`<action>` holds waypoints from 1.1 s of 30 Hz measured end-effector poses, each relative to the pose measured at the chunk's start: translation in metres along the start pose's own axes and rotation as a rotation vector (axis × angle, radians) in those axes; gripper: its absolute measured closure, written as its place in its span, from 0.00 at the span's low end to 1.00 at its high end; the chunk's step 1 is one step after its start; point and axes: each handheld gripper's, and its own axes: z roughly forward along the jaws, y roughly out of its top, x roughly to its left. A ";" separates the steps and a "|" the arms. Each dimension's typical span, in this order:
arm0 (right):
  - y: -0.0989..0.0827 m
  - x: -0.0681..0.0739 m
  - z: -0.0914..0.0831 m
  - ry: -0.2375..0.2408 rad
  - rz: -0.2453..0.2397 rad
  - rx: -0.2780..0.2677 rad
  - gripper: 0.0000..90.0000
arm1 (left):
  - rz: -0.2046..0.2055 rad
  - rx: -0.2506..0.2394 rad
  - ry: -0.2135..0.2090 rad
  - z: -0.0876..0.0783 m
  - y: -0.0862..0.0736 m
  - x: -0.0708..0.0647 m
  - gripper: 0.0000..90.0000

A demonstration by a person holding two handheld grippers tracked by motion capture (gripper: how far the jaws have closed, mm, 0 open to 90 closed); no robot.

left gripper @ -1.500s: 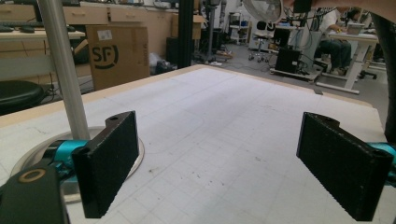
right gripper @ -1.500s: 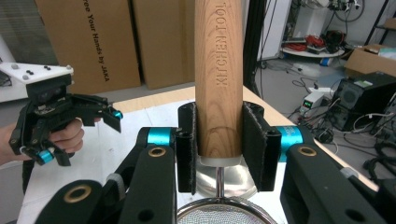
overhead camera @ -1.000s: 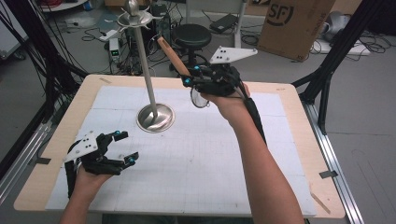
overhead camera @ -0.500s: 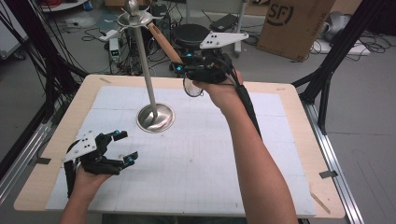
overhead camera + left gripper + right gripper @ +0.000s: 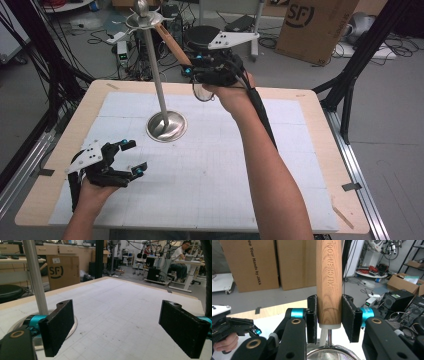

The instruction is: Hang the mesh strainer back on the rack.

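Right tongs (image 5: 329, 322) clenched on wooden strainer handle (image 5: 329, 282) engraved "KITCHEN TOOL", raised beside metal stand (image 5: 159, 85). Left tongs (image 5: 131, 157) released, near stand base. "SF" box (image 5: 312, 22) behind desk (image 5: 310, 107).

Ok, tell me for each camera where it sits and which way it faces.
High view: above the table's near side, looking forward and down; both forearms enter from below.
Left gripper view: on the left gripper, facing the stand's pole, also in the high view.
Right gripper view: on the right gripper, along the wooden handle.
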 end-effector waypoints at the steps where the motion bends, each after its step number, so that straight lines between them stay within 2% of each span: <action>1: 0.000 0.000 0.001 -0.003 0.004 0.006 0.76 | 0.001 0.000 0.000 0.000 0.000 0.000 0.15; 4: -0.002 -0.003 0.002 -0.012 0.005 0.012 0.76 | 0.003 0.002 0.002 -0.001 0.000 0.001 0.15; 11: -0.003 -0.010 0.005 -0.015 0.048 -0.004 0.76 | 0.002 0.001 -0.006 0.000 0.000 -0.001 0.15; 16: -0.006 -0.015 0.013 -0.018 0.060 -0.008 0.76 | 0.000 0.000 -0.006 -0.001 0.000 0.000 0.15; 33: -0.009 -0.012 0.040 -0.002 0.075 0.046 0.75 | 0.006 -0.011 -0.007 -0.002 0.004 -0.001 0.15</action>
